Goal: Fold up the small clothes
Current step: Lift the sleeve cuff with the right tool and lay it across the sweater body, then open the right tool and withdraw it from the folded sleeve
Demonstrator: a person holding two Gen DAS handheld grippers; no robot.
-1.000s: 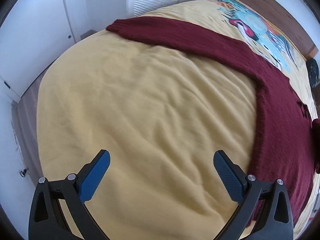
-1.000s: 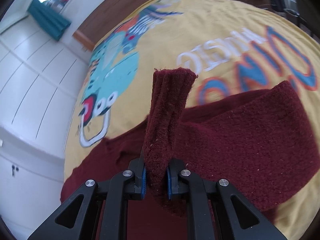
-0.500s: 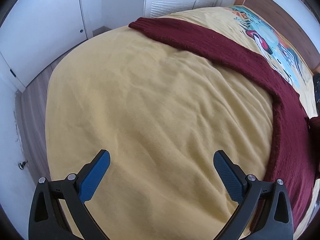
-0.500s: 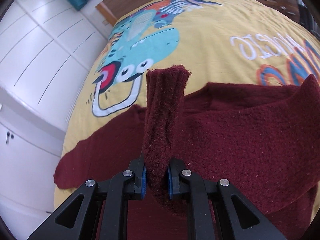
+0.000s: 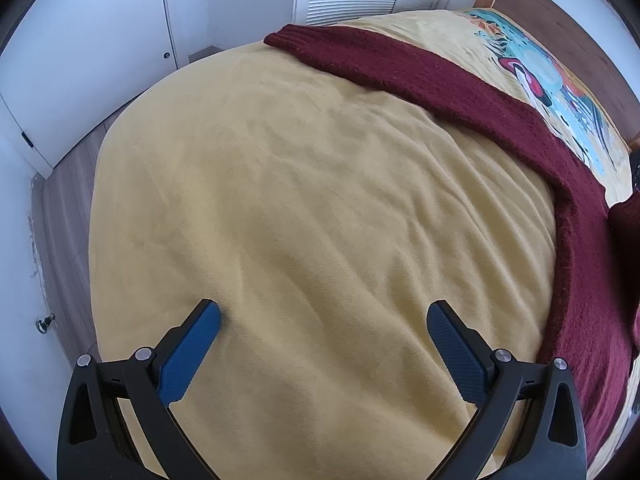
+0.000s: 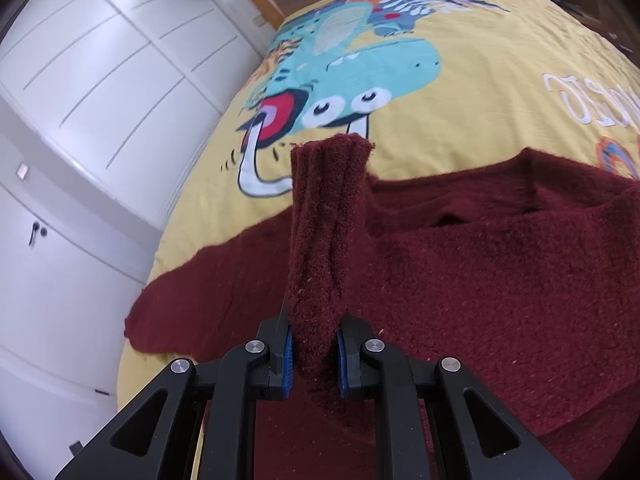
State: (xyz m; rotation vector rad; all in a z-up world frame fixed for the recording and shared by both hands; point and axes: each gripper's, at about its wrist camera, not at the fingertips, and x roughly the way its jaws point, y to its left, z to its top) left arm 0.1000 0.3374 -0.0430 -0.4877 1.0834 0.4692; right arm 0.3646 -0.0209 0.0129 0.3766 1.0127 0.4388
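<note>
**Q:** Where is the sweater?

**A:** The dark red knit sweater (image 6: 500, 280) lies spread on the bed, over a yellow blanket (image 5: 320, 220). In the right wrist view its body fills the near and right part of the bedspread, with 1 sleeve (image 6: 180, 300) stretched flat toward the bed's left edge. In the left wrist view that sleeve (image 5: 420, 76) runs from the body at the right edge of the frame to a ribbed cuff (image 5: 288, 38) near the bed's far edge.

**Q:** What are the 2 grippers doing?

**A:** The right gripper (image 6: 314, 354) pinches a bunched cuff-like end (image 6: 328, 220) of the sweater between its blue pads (image 6: 287, 354). The fabric stands up from the jaws as a thick roll, above the garment's body. The left gripper (image 5: 323, 322) has its jaws spread wide and grips nothing; its blue pads (image 5: 188, 350) hang over bare blanket, well apart from the sweater.

**Q:** And around the bed?

**A:** A cartoon print (image 6: 344, 80) in teal, red and white covers the blanket beyond the sweater, with white lettering (image 6: 592, 100) toward the right. A wooden headboard (image 5: 560, 20) backs the bed. White wardrobe doors (image 6: 100, 80) line the left side, and wood flooring (image 5: 64, 200) shows beside the bed's left edge.
</note>
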